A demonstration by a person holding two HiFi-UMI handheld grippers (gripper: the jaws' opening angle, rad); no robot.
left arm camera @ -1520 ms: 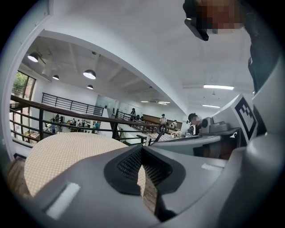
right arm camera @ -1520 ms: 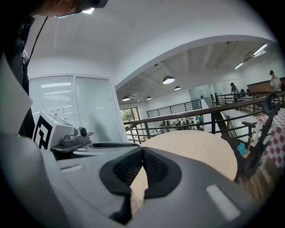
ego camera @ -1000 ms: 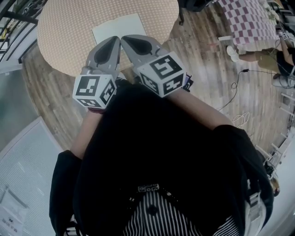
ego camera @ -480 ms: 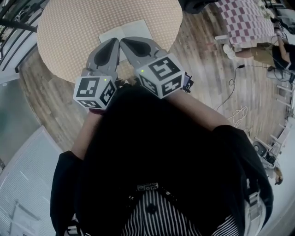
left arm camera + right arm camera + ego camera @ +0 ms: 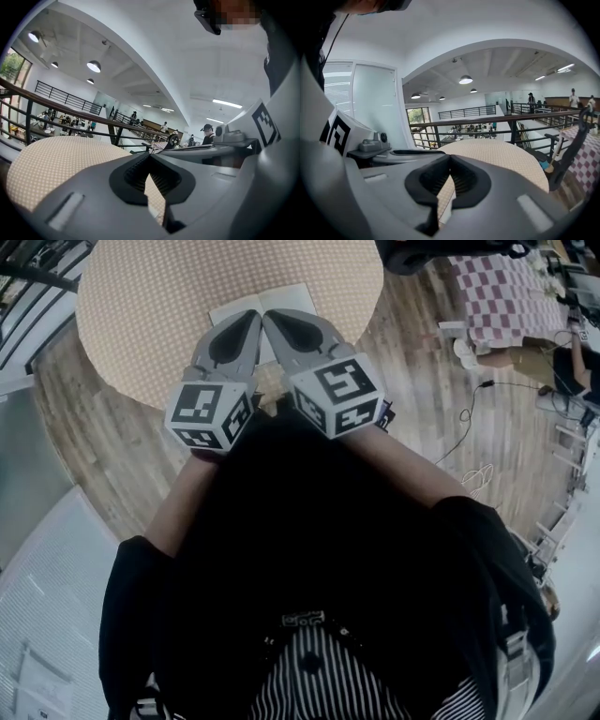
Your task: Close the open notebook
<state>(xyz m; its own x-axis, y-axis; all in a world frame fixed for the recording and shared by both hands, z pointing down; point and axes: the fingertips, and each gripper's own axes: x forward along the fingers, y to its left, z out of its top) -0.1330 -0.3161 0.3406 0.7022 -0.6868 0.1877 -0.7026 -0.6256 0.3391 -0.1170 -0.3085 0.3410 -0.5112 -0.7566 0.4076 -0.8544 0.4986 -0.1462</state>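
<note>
Seeing left gripper [image 5: 249, 319] and right gripper [image 5: 274, 319] further in over table [image 5: 131, 324] than a second ago. Side by side, tips now overlapping near edge of notebook [image 5: 286, 298] in head view. Cannot tell contact from that angle.

Reading both sets of jaws as pressed together with nothing pinched. Pads meeting at the tips in each gripper view, only table surface showing through the gap behind them.

Notebook: open, flat, both pages up, on near side of the round table, centre fold roughly in line with the gap between the two grippers.

Means approach about done, closing not started. Judging next step as getting a tip under one page edge and swinging that half over the fold. Thin edge, so easy to slip off or shove the whole book.

Writing: none readable. No print made out on the pages. Marker cubes [image 5: 208, 413] with black-and-white square codes only. Small print on waistband [image 5: 302, 621], too small to read. No brand spotted on either gripper.
</note>
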